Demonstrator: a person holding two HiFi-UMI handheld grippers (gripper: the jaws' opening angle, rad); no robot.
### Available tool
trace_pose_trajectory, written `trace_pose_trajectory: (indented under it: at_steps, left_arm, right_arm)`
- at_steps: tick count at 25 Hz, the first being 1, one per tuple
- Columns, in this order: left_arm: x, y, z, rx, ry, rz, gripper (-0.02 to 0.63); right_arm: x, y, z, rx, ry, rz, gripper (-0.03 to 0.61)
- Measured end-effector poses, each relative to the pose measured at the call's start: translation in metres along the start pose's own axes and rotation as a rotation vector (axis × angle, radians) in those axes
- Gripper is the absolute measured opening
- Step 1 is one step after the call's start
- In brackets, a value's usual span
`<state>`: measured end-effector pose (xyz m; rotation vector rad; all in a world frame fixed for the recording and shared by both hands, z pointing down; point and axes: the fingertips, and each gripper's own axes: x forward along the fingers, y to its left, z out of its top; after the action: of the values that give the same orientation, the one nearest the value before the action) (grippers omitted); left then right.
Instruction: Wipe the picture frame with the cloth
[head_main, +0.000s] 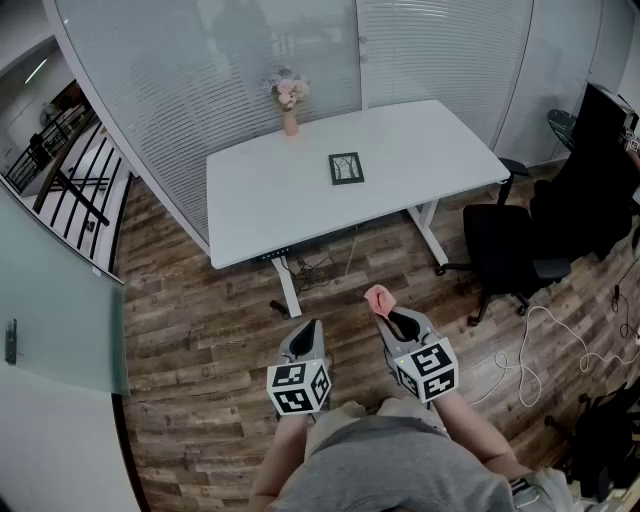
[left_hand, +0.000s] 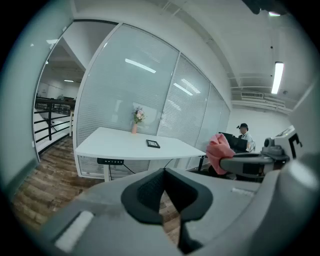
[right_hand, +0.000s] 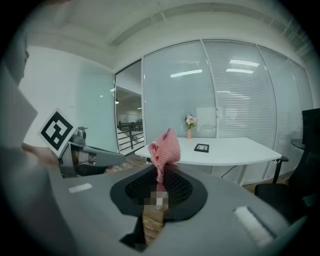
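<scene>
The wooden floor (head_main: 200, 330) before the white desk's (head_main: 440, 150) near edge lies open. On the desk only the picture frame (head_main: 346, 168) at the middle and a vase of flowers (head_main: 290, 110) at the back edge stand; both ends are bare. A black office chair (head_main: 505, 250) crowds the right end, with cables (head_main: 512, 362) on the floor nearby. A glass partition (head_main: 180, 90) closes the far side.

Grey shirt (head_main: 390, 470), 6 o'clock. Left gripper (head_main: 312, 325), 7 o'clock, right gripper (head_main: 392, 320), 5 o'clock: pale grey moulded shells, black ribbed pads (left_hand: 145, 192) lining the jaws, a white cube (head_main: 298, 387) with black square markers on each rear.
</scene>
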<state>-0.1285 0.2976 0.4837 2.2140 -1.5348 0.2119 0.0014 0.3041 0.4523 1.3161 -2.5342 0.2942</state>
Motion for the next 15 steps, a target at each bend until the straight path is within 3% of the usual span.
trace_pose_trajectory:
  at_steps: [15]
  left_arm:
    - [-0.03, -0.014, -0.009, 0.027, -0.011, -0.052, 0.003]
  right_arm:
    - [-0.021, 0.029, -0.005, 0.003, -0.024, -0.007, 0.038]
